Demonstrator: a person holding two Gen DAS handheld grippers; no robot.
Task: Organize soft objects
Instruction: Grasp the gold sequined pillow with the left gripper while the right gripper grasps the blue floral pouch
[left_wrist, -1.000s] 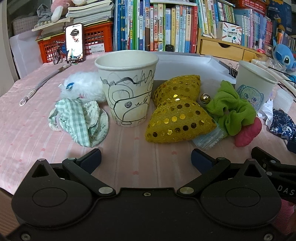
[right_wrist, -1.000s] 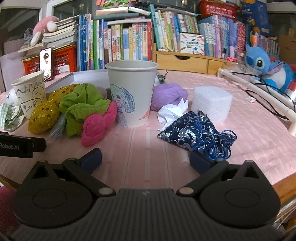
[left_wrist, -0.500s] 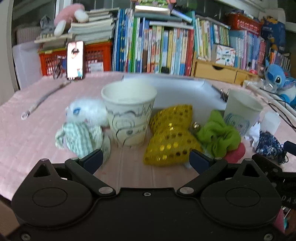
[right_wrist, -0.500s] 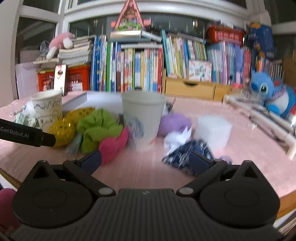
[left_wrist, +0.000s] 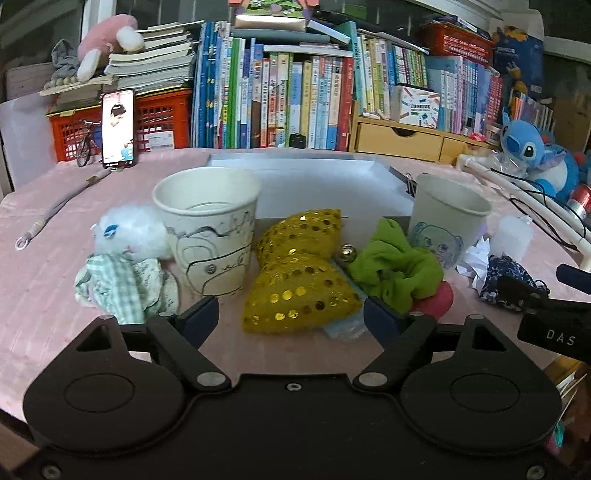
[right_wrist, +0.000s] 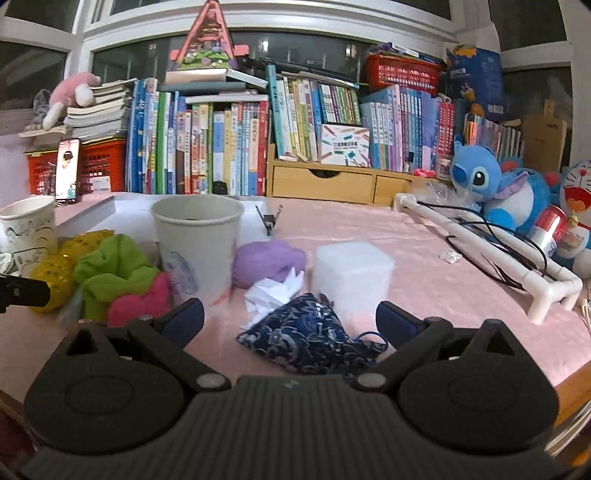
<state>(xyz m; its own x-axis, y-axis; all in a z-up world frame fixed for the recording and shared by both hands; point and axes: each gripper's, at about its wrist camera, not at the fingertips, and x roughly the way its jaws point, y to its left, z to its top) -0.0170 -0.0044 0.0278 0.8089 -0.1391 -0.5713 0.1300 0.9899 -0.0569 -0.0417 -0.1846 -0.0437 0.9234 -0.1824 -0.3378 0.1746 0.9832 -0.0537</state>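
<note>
Two handheld grippers hover over a pink table (right_wrist: 406, 236) strewn with soft things around two paper cups.

Taking the girl-drawing cup (left_wrist: 448, 218) as landmark: only the left wrist view shows, well to its left, a bear-drawing cup (left_wrist: 207, 229), a white fluffy toy (left_wrist: 129, 230) and a green checked cloth (left_wrist: 122, 284); between the cups lie a gold sequin bow (left_wrist: 299, 284), a green scrunchie (left_wrist: 399, 269) and a pink scrunchie (left_wrist: 436, 299). Only the right wrist view shows, right of that cup, a purple cloth (right_wrist: 269, 262), a white foam block (right_wrist: 351, 277) and a navy pouch (right_wrist: 306, 339). The left gripper (left_wrist: 290, 319) is closing its jaws on nothing; the right gripper (right_wrist: 290, 319) stands wide, empty. Readable lettering: "DAS", probably cut off.
</note>
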